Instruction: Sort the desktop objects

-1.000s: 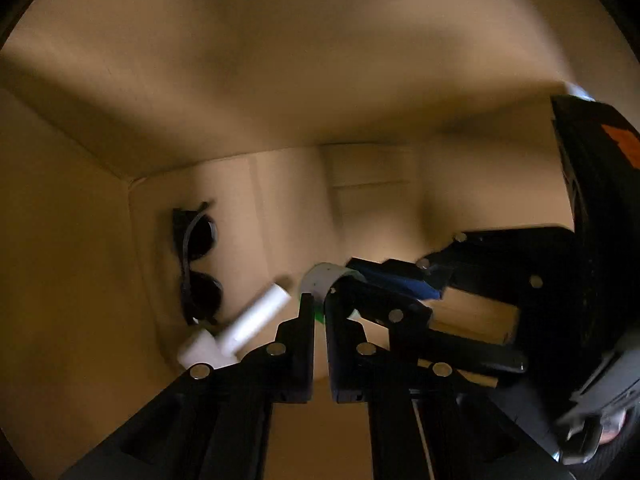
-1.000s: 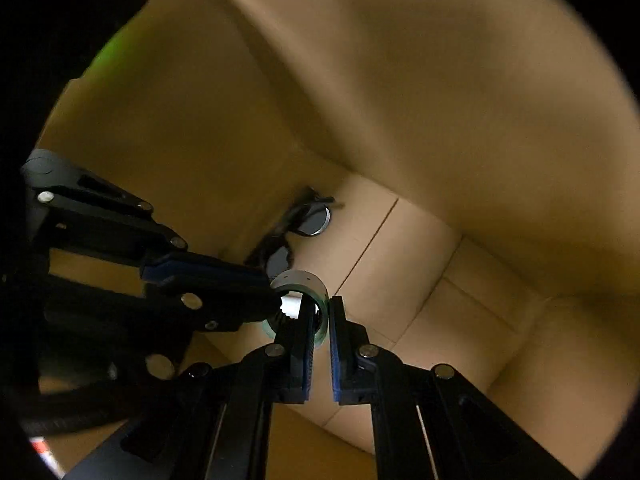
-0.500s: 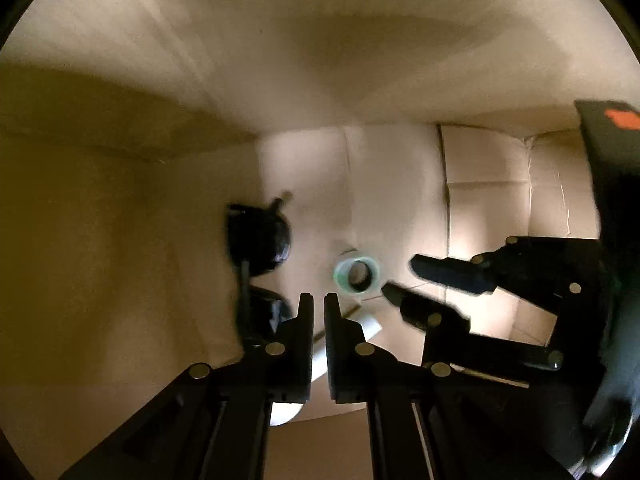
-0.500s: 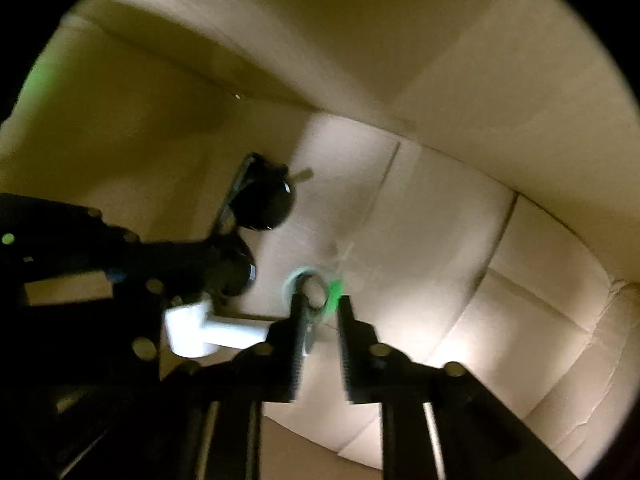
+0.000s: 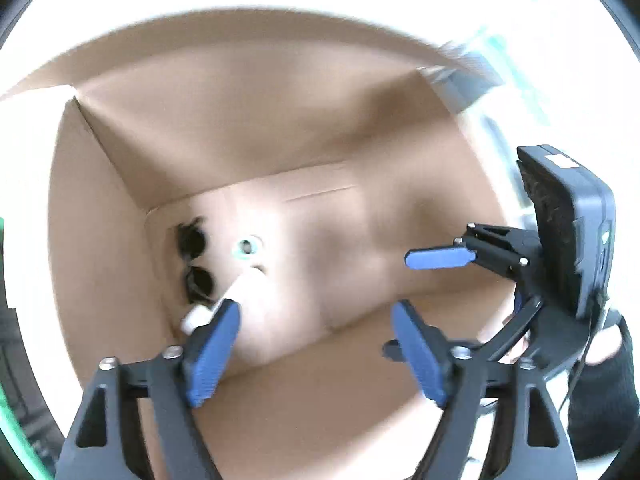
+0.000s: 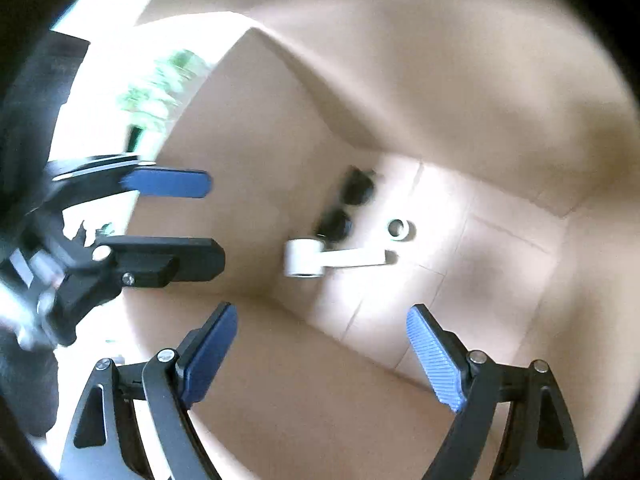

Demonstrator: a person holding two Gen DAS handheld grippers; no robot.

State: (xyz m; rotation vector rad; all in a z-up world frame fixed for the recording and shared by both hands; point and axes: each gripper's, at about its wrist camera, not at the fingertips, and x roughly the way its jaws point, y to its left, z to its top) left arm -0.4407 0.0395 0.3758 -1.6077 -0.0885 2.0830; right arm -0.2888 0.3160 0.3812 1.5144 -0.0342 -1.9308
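Both grippers hang open and empty above an open cardboard box (image 5: 248, 128) (image 6: 400, 80). On its floor lie black sunglasses (image 5: 195, 260) (image 6: 347, 208), a small tape roll (image 5: 247, 246) (image 6: 398, 229) and a white tube with a wide cap (image 5: 236, 294) (image 6: 332, 260). My left gripper (image 5: 316, 312) has its blue pads wide apart; it also shows in the right wrist view (image 6: 192, 216). My right gripper (image 6: 322, 320) is just as wide open; it shows at the right of the left wrist view (image 5: 420, 280).
The box walls rise on all sides of the objects. Bright overexposed surroundings lie beyond the box rim (image 5: 280, 20), with something green outside (image 6: 160, 88). The right half of the box floor (image 5: 400, 232) holds no objects.
Both grippers have opened and pulled up out of the box. The tape roll that the right gripper held now lies on the box floor beside the sunglasses.
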